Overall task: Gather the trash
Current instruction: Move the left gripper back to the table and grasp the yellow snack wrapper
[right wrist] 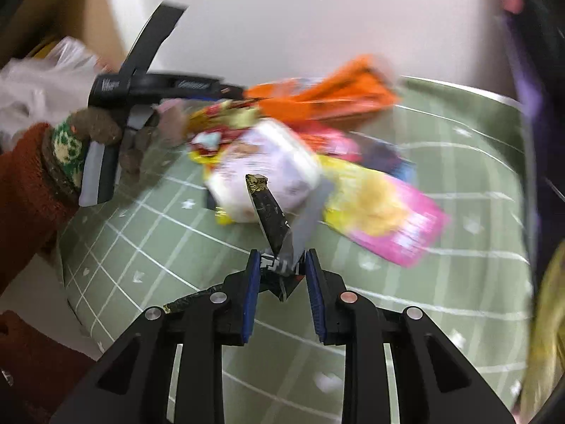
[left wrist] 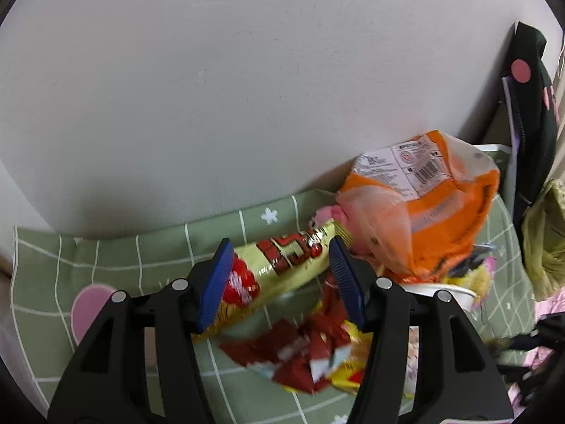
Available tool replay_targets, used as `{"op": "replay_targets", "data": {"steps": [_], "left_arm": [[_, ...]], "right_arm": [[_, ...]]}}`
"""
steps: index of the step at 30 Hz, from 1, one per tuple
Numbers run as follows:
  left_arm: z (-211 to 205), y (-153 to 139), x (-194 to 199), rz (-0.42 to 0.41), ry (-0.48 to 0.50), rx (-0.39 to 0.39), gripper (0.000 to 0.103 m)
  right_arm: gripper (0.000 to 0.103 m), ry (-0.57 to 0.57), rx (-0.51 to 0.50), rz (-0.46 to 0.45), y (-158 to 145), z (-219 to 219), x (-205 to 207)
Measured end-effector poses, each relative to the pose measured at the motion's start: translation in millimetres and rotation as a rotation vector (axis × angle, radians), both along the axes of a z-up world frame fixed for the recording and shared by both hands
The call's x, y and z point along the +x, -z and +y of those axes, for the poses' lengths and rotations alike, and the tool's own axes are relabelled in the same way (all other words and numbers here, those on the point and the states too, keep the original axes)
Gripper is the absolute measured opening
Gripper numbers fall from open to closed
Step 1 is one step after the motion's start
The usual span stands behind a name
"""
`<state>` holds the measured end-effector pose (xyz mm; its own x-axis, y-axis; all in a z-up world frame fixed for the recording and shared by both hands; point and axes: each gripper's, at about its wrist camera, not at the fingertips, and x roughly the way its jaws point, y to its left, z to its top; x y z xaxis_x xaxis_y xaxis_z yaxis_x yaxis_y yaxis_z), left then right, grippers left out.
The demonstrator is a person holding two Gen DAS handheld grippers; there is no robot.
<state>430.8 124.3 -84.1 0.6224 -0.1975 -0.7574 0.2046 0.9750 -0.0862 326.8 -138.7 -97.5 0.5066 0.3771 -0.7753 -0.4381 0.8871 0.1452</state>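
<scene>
- Green checked cloth (left wrist: 106,258), one, covers the table and carries a heap of wrappers against the white wall (left wrist: 212,88).
- One orange bag (left wrist: 423,208) stands tallest at the heap's far side.
- One yellow-and-red packet (left wrist: 282,265) lies slanted between the wide-spread blue pads of the left gripper (left wrist: 280,282), which reaches level toward the heap; contact is unclear.
- One pink-and-yellow packet (right wrist: 388,212) and one white cup (right wrist: 268,169) lie blurred just ahead.
- One black wrapper (right wrist: 273,233) sticks up, pinched in the narrowed right gripper (right wrist: 282,265), angled down over the cloth.
</scene>
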Motion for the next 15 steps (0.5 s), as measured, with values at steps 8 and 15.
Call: {"op": "replay_targets", "data": {"steps": [8, 15], "left_arm": [[-20.1, 24.2, -4.4, 0.125, 0.08, -0.062, 0.053], [-33.7, 39.2, -41.0, 0.232, 0.125, -0.107, 0.053]], "right_arm": [[0.025, 0.097, 0.02, 0.022, -3.4, -46.4, -12.6], [0.025, 0.112, 0.036, 0.01, 2.2, -38.6, -9.6]]}}
